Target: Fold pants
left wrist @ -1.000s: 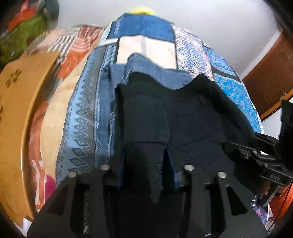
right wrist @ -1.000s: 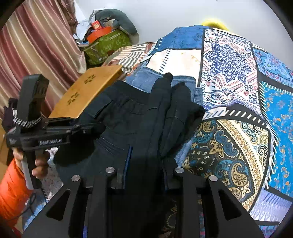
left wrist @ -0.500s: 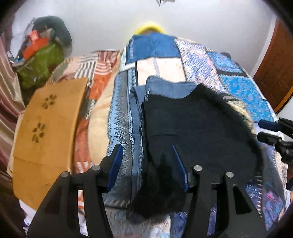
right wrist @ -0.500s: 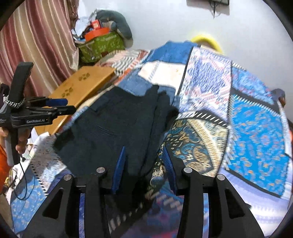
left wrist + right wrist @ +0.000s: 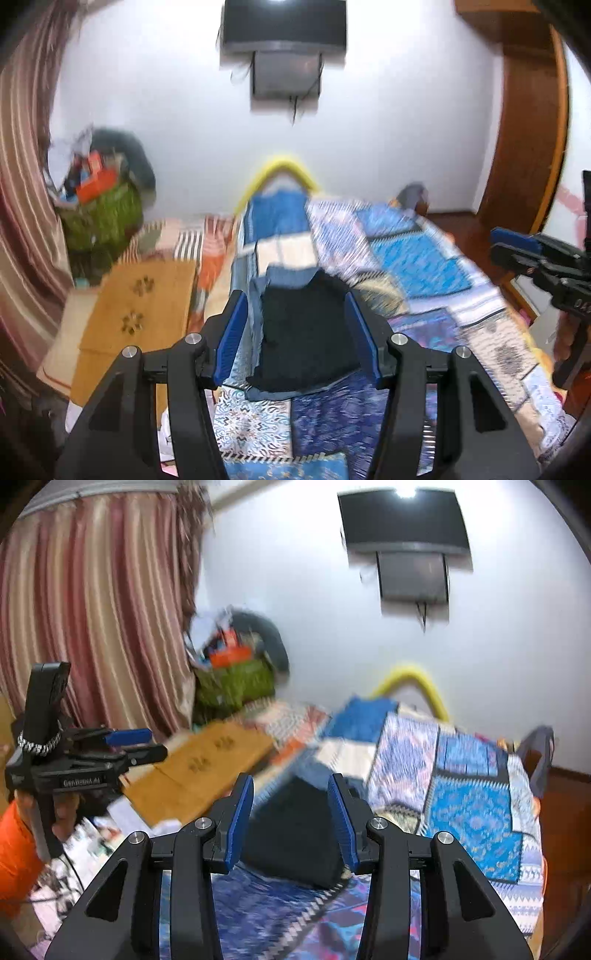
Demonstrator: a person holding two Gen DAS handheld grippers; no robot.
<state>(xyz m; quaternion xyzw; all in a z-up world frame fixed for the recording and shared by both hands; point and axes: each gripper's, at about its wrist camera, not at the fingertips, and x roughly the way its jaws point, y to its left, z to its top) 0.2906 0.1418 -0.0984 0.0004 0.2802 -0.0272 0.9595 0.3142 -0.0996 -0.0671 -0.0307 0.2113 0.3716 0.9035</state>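
The black pants (image 5: 308, 332) lie folded in a flat stack on the patterned bedspread (image 5: 413, 266), on top of folded blue jeans (image 5: 286, 277). They also show in the right wrist view (image 5: 295, 830). My left gripper (image 5: 301, 334) is open and empty, held above and short of the pants. My right gripper (image 5: 291, 821) is open and empty, also raised clear of the pants. Each gripper shows at the edge of the other's view: the right one (image 5: 517, 245) and the left one (image 5: 135, 744).
A wooden board (image 5: 136, 306) lies left of the bed. A green bag with clutter (image 5: 103, 210) stands in the far left corner by a striped curtain (image 5: 92, 627). A TV (image 5: 282, 29) hangs on the white wall. A wooden door (image 5: 524, 129) is at right.
Both grippers have opened, let go of the black pants, and pulled back and up from the bed. The pants now lie folded on the jeans.
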